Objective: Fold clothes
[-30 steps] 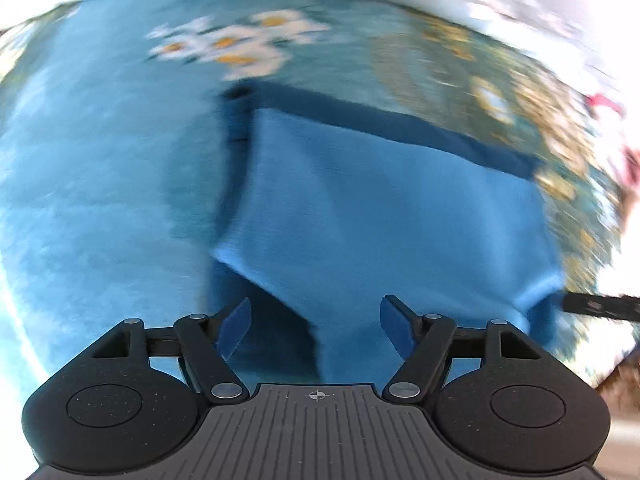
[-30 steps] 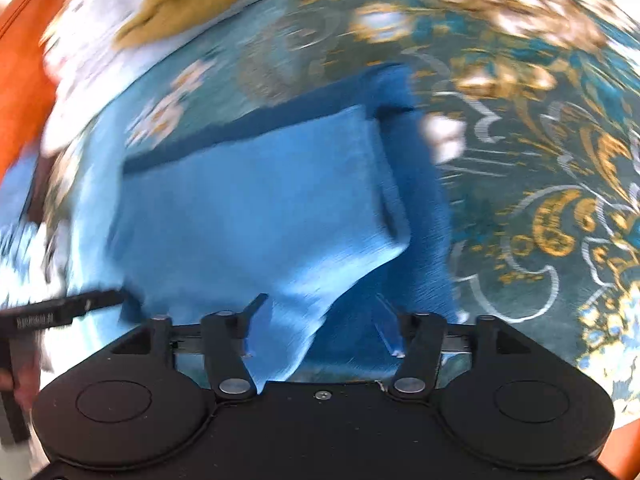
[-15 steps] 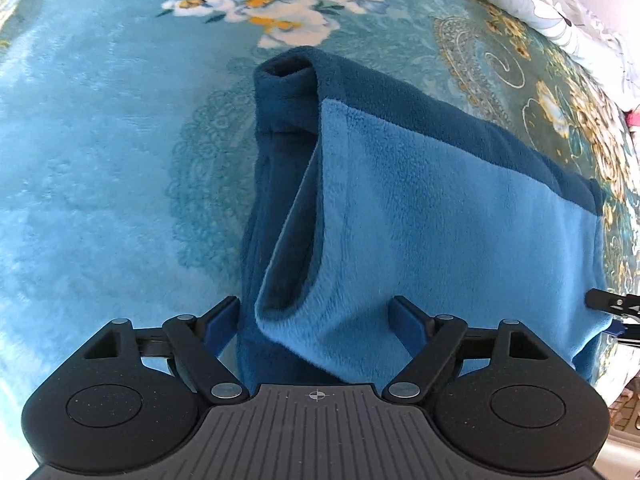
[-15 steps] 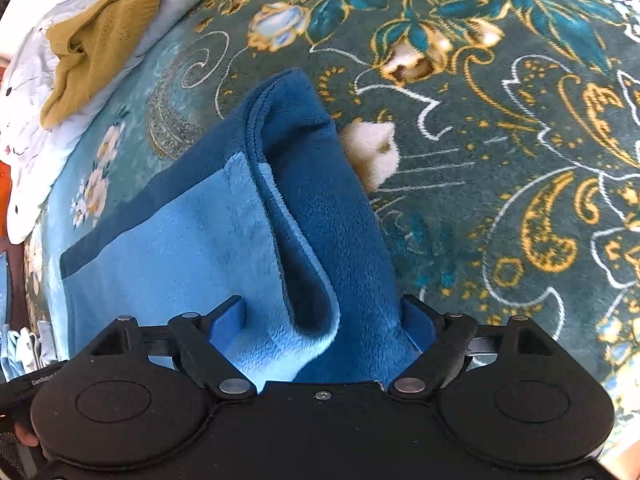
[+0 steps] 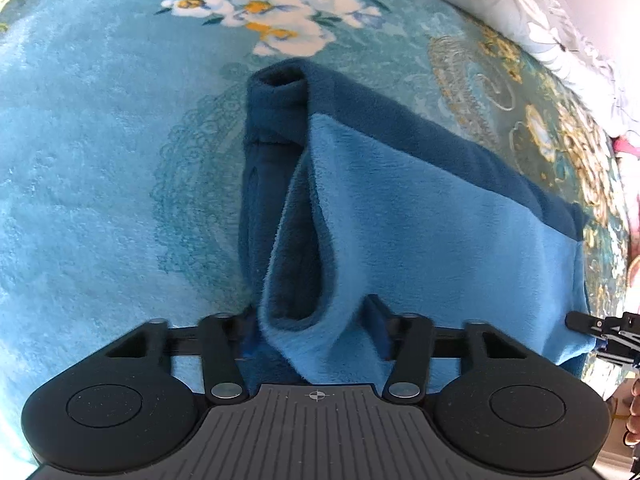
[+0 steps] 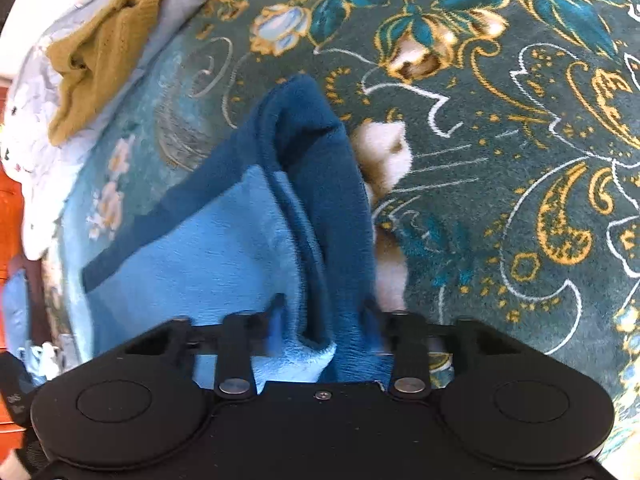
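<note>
A fleece garment, light blue with a dark blue band and lining, lies flat on a teal floral blanket. My left gripper points steeply down at its near left corner. Its jaws are closing, and a bunched double fold of the fleece fills the gap and touches both pads. In the right wrist view the same garment shows its right edge. My right gripper is closing on that dark blue folded edge, which is pinched between its fingers. The right gripper's tip also shows at the garment's far corner.
A mustard-yellow garment lies crumpled on a white floral sheet at the back of the bed. The blanket spreads wide to the right with gold and flower patterns. Orange furniture stands at the left edge.
Both grippers came down onto the garment's near corners. Their jaws went from wide open around the folded edges to narrow, and the fleece now bunches between the fingers.
</note>
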A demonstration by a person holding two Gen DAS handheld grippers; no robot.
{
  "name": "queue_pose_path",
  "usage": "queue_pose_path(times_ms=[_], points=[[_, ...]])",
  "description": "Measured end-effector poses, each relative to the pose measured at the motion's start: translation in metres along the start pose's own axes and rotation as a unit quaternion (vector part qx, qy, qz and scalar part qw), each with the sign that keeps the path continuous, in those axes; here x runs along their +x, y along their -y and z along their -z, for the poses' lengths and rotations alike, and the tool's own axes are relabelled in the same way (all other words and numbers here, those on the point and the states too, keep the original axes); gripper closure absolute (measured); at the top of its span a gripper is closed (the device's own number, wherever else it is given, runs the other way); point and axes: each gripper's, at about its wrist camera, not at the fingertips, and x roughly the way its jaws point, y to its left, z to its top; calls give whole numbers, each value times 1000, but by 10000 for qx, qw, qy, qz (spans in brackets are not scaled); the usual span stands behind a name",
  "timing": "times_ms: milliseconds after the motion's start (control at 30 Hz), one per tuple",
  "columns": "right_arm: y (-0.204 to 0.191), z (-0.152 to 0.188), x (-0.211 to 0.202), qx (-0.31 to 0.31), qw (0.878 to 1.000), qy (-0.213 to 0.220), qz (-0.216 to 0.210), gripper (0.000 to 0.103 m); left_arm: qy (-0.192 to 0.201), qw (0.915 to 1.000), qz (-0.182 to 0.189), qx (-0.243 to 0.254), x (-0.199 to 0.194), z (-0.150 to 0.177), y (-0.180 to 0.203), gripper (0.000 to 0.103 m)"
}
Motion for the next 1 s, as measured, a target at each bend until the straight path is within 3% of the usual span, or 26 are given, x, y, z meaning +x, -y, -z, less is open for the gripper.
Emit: queue_pose_path(times_ms=[100, 233, 367, 433, 533, 600, 800, 1000], points=[[-6, -3, -13, -83, 9999, 90, -42, 79, 93, 9999, 70, 64, -9, 3, 5, 74], [-10, -12, -24, -312, 9994, 138, -12, 80, 165, 9997, 156, -32, -19, 4, 7, 73], [-21, -19, -27, -593, 9982, 84, 35, 79, 471, 9983, -199, -268, -41, 1, 5, 70], [-29, -18, -29, -710, 9974, 100, 31, 79, 785, 9960, -412, -114, -61, 0, 9, 68], [-36, -14, -34, -821, 9965, 111, 47, 79, 1143, 9920, -345, 399, -85, -3, 26, 68], [-39, -12, -37, -857, 9962, 125, 64, 79, 1144, 9898, -178, 825, -85, -7, 46, 68], [-62, -4, -51, -1044, 9942, 248, 71, 79, 582, 9853, 543, 1510, -43, -1, 108, 80], [-80, 6, -62, -1146, 9928, 312, -122, 79, -158, 9922, 71, 1234, 20, 7, 125, 83]])
